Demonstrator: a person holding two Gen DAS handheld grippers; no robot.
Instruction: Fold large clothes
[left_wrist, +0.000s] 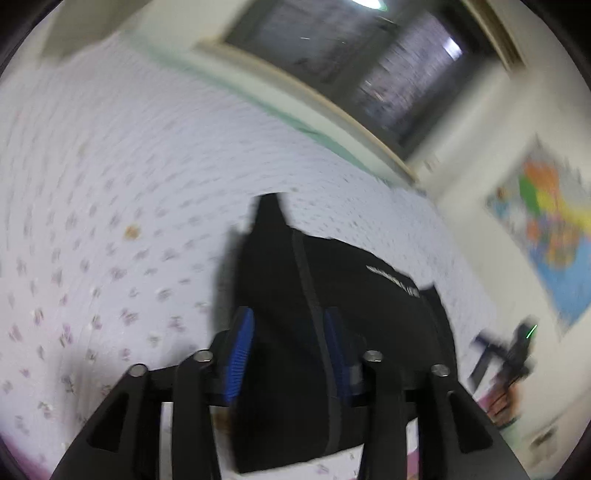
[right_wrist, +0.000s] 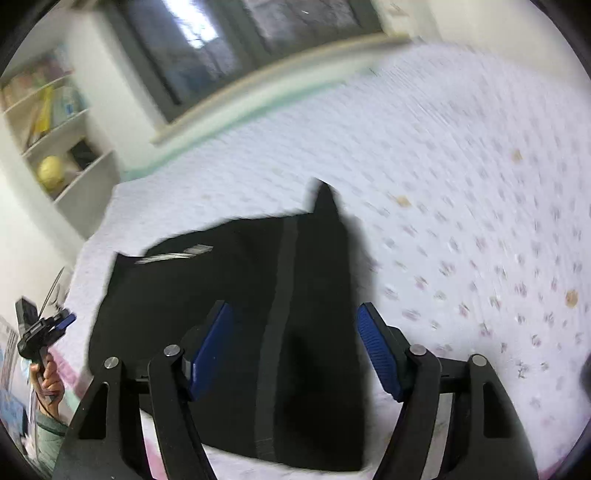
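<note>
A black garment (left_wrist: 332, 288) with a grey stripe and white lettering lies folded on a bed with a white floral sheet (left_wrist: 110, 184). My left gripper (left_wrist: 290, 343) is just above the near part of the garment, its blue pads (left_wrist: 240, 354) apart with cloth showing between them; I cannot tell whether they touch it. In the right wrist view the same garment (right_wrist: 240, 295) lies below my right gripper (right_wrist: 295, 343), whose blue pads (right_wrist: 376, 350) stand wide apart and hold nothing. Both views are blurred by motion.
A window (left_wrist: 332, 55) with a pale sill runs along the far side of the bed. A colourful map (left_wrist: 546, 229) hangs on the wall. A bookshelf (right_wrist: 55, 129) stands at the left. The other hand-held gripper (right_wrist: 40, 328) shows at the bed's left edge.
</note>
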